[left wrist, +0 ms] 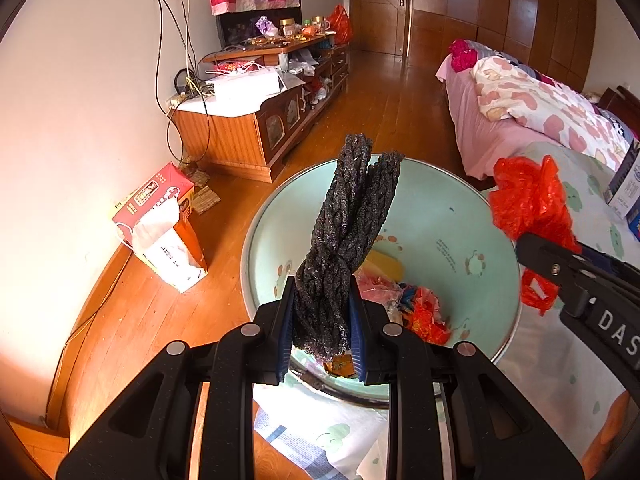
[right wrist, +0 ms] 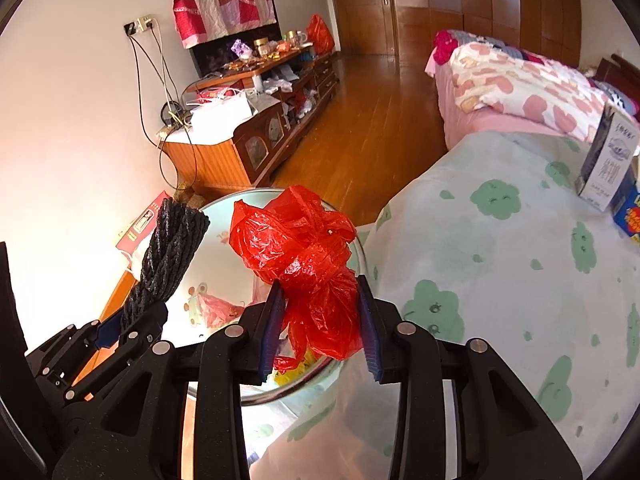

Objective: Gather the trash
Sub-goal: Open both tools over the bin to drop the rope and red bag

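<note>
My left gripper (left wrist: 322,312) is shut on a black braided rope bundle (left wrist: 352,224) and holds it above a pale green basin (left wrist: 460,216). The basin holds red, yellow and pink wrappers (left wrist: 424,312). My right gripper (right wrist: 320,316) is shut on a crumpled red plastic bag (right wrist: 300,248), held over the basin's right rim (right wrist: 360,256). In the left wrist view the red bag (left wrist: 528,196) and right gripper (left wrist: 552,272) show at the right. In the right wrist view the rope (right wrist: 168,256) and left gripper (right wrist: 116,328) show at the left.
The basin stands at the edge of a table with a green-flowered cloth (right wrist: 500,280). A milk carton (right wrist: 608,160) and a blue box (right wrist: 628,212) stand at its far right. A red paper bag (left wrist: 160,224) sits on the wooden floor by the wall. A cluttered TV cabinet (left wrist: 256,120) and bed (left wrist: 540,112) lie beyond.
</note>
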`<state>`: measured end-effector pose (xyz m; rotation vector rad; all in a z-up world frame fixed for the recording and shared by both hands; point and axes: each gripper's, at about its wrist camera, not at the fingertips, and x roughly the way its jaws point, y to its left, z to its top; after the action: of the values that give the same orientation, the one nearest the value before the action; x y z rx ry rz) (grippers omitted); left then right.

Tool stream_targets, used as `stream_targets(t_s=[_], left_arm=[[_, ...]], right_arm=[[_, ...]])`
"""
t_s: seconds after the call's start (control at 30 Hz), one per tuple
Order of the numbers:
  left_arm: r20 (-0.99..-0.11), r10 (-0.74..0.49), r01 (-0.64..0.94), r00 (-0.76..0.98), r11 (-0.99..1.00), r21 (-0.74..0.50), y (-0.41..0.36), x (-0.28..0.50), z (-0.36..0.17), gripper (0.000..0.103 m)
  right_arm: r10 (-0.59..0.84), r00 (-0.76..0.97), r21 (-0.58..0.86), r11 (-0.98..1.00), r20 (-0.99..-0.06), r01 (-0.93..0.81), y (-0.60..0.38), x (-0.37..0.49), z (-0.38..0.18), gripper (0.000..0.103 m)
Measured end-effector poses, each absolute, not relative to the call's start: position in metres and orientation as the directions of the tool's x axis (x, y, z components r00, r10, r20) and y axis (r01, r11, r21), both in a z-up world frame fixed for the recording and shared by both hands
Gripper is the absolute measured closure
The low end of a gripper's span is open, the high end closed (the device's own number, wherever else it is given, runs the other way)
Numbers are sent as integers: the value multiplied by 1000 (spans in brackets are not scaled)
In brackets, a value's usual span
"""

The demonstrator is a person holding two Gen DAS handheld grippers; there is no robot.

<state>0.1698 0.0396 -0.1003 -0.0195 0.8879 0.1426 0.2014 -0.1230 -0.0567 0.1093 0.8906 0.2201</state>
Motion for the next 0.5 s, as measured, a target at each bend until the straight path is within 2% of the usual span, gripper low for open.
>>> stream_targets(t_s=[0.27,0.33,0.4,0.47,0.5], left_arm=[[-784,131,-137,607,989,59,41,172,-105,79],[-784,131,-136,607,989,59,41,173,-105,78],[-783,130,-136,608,989,58,41,173,-104,77],[-782,130,-138,609,989,56,42,173,-103,76],[-781,130,-141,610,989,55,42,172,-102,73]], right_arm=[[253,565,210,967,-785,-141,-123,218,-72,65],[268,559,228,963,-785,-141,-125,218,-75,58],[275,562,241,961,-780,-137,-128,220,-75,44],[280,571,251,959,-772,-131,-130,218,-75,43],[278,575,250,960,-770,-128,-130,217,-75,42]])
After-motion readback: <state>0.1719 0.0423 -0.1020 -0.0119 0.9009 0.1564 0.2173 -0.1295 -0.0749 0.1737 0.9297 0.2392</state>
